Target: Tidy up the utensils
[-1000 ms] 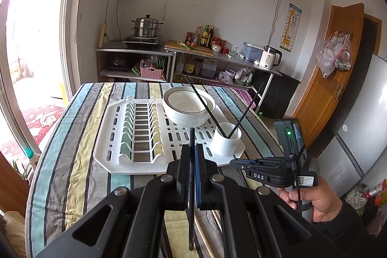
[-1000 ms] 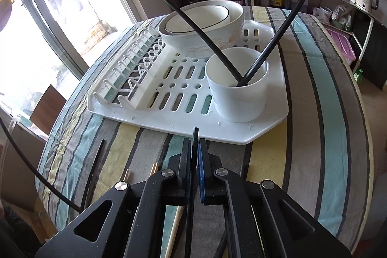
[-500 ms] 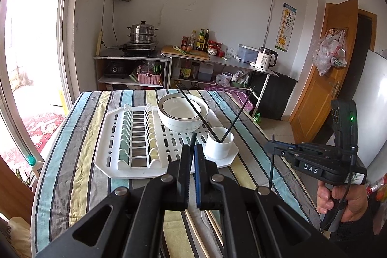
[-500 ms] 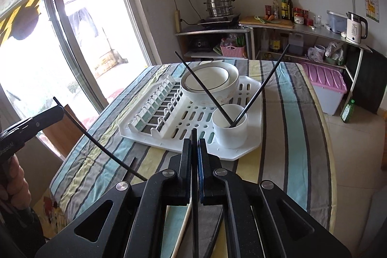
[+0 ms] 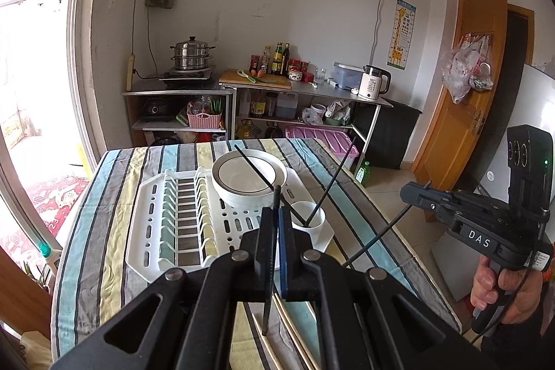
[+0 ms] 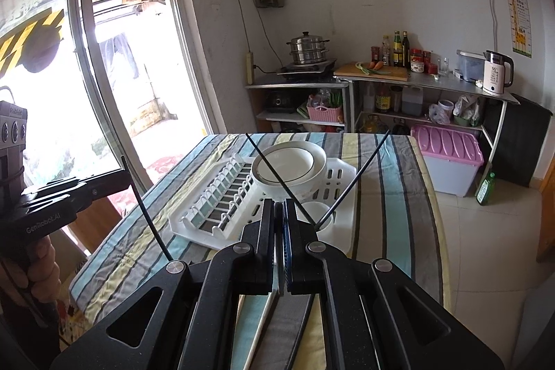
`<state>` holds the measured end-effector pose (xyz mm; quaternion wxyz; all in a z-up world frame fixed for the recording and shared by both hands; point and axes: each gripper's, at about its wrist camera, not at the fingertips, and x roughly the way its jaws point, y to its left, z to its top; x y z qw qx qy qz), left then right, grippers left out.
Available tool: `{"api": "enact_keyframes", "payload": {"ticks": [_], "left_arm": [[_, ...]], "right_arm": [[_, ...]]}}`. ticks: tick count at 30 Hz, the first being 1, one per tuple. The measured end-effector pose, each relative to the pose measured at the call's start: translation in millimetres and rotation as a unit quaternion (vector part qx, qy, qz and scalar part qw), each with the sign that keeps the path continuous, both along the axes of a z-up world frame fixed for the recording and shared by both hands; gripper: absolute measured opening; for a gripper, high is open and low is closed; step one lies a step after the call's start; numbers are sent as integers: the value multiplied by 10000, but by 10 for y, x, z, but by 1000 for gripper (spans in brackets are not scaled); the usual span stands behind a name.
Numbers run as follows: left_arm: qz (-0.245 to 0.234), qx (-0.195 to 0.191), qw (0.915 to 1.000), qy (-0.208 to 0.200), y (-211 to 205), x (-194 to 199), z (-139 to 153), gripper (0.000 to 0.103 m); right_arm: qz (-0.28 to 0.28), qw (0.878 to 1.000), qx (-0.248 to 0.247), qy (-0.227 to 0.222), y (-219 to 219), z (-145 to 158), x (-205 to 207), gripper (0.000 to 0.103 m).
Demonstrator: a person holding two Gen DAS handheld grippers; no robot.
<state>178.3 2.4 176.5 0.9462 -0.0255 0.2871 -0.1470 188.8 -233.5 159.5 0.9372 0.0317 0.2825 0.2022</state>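
Two black chopsticks [image 5: 314, 196] in one white cup [image 5: 312, 226].

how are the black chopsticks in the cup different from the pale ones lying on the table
Colour: the black chopsticks are dark, the pale chopsticks look like light wood.
Pose: the black ones stand tilted in the white cup, crossing and leaning apart; the pale ones lie flat on the striped tablecloth.
View: the black ones show almost whole; the pale ones are partly hidden behind the grippers.
Both are thin, straight sticks.

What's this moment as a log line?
left tool: grips first chopstick | right tool: grips second chopstick | cup: holds two more
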Motion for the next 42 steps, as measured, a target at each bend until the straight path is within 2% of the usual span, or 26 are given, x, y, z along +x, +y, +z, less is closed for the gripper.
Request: {"api": "enact_keyframes", "payload": {"ticks": [14,20,23,28,30,36,42], "left_arm": [[-234,-114,9996,-63,-300,549,290,0],[-211,-108,9997,13,-308,693,220,0],[-259,-31,9996,113,-269,674,95,0],[-795,236,9964,195,-266,433,-231,0],[-847,273,9957,276,-238,308,-400,0],[-756,202,9955,541,-157,-8,-920,4],[-768,-12,9917,1032,-132,-206,-1439,4]], "right_arm": [[-257,9991,113,-306,-192,375,361,4],[-263,9991,150,-297,-203,340,468,4],[-186,9994,175,-249,-184,286,464,4],[-96,9994,262,-227,-197,215,394,4],[-60,9994,277,-220,-206,182,350,4],[56,9992,355,-147,-200,58,182,4],[151,9990,410,-89,-201,-34,74,4]]}}
